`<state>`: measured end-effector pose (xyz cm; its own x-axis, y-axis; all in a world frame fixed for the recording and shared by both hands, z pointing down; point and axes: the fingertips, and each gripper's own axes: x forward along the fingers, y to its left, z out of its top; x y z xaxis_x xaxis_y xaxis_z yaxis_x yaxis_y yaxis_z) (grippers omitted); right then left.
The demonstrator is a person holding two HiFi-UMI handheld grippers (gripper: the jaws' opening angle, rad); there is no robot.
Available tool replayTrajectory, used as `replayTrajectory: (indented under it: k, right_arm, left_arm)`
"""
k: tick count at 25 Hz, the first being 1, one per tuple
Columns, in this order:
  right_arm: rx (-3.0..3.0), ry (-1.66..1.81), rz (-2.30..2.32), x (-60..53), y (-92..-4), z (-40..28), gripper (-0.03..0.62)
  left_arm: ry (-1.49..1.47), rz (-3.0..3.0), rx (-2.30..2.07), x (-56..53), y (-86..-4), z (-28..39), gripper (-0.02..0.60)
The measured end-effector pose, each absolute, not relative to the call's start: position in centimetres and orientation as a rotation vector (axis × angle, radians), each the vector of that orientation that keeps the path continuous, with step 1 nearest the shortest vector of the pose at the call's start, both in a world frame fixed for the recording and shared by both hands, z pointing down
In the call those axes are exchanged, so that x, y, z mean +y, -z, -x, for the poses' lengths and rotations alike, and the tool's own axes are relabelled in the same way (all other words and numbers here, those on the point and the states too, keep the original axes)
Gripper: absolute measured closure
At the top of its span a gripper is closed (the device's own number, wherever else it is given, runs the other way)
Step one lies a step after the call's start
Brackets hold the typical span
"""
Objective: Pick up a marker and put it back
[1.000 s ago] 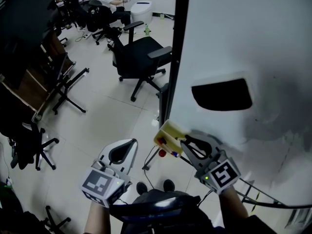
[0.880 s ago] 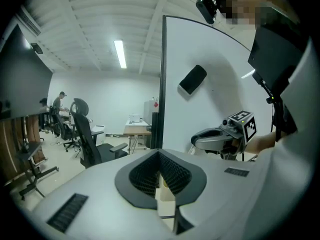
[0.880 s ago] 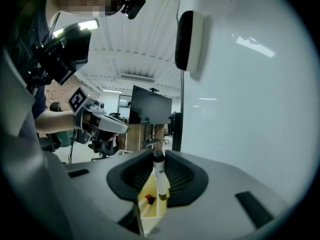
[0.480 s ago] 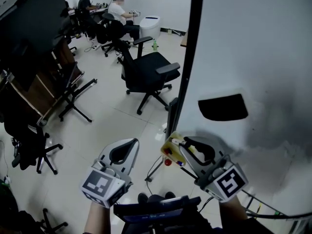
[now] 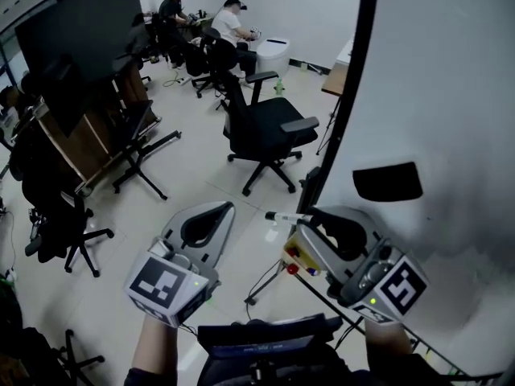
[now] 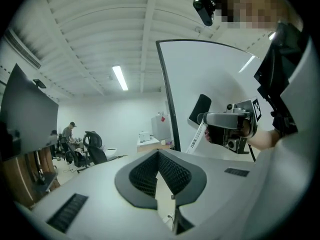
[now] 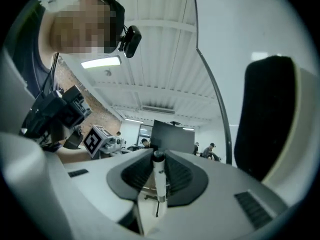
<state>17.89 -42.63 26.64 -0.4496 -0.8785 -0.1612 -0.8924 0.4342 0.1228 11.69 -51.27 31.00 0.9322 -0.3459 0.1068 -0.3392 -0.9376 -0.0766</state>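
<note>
My right gripper [image 5: 315,218] is shut on a white marker [image 5: 286,216], which sticks out to the left of its jaws. In the right gripper view the marker [image 7: 159,178] stands upright between the pads, dark cap on top. Just below it a yellow marker tray [image 5: 298,252] hangs at the whiteboard's [image 5: 451,95] lower left edge. My left gripper [image 5: 222,210] hovers to the left of the board, shut with nothing in it; its pads meet at the tips [image 6: 159,153]. From the left gripper view I see the right gripper [image 6: 231,126] with the marker [image 6: 196,137] in front of the board.
A black eraser [image 5: 388,182] clings to the whiteboard above the right gripper. A black office chair [image 5: 267,131] stands on the tiled floor behind, with more chairs and a dark screen [image 5: 80,30] at the left. Two people [image 5: 232,18] sit at the far back.
Both grippers have risen. The right one has come up off the yellow tray with the marker now showing beyond its jaws. The head view has tilted upward.
</note>
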Motion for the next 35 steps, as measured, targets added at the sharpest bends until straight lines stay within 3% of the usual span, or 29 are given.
replayTrajectory:
  k: [25, 35]
  right_arm:
    - [2.683, -0.091, 1.314, -41.6, -29.6, -15.4, 0.499]
    - [2.816, -0.036, 1.106, -41.1, -31.9, -8.9, 0.499]
  left_arm:
    - [0.307, 2.987, 0.821, -47.4, -31.8, -6.6, 0.581]
    - [0.312, 2.934, 1.174, -45.0, -33.6, 2.8, 0.581]
